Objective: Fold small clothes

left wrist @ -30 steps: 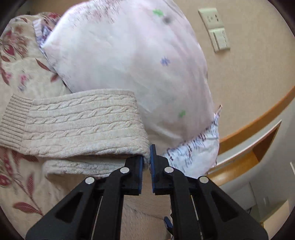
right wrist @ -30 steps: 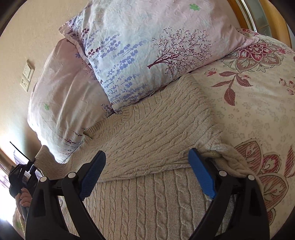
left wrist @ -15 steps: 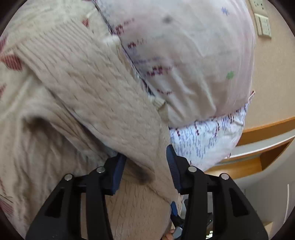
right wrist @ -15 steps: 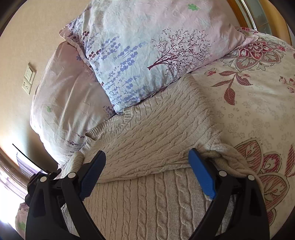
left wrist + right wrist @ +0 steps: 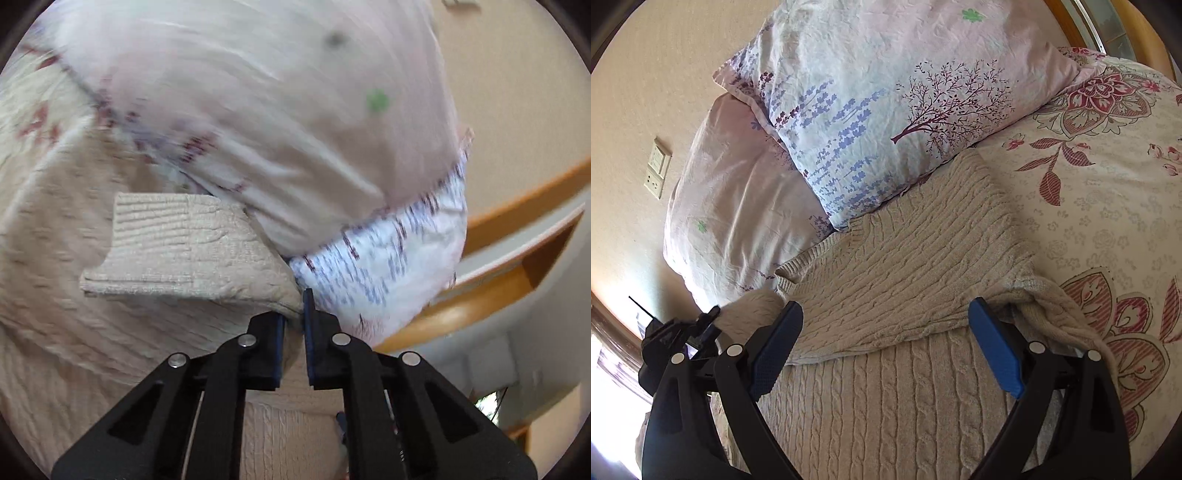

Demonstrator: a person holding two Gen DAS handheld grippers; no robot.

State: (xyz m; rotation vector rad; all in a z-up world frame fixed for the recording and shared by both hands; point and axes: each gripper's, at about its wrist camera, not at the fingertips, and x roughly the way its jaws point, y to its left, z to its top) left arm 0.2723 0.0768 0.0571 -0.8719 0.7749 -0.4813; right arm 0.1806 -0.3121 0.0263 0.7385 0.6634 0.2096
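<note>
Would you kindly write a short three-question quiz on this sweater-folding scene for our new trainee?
1. True or false: the right gripper has its jaws open.
2. What does the left gripper pinch? A) a pillow B) the sweater sleeve C) nothing
3. Fill in: the beige knit sweater lies on the floral ____, its upper edge against the pillows.

Key: 1 true; 2 B; 3 bedspread.

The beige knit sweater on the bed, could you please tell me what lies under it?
Under the beige knit sweater the floral bedspread shows at its side; its far edge meets the tree-print pillow. What lies beneath its middle is covered.
</note>
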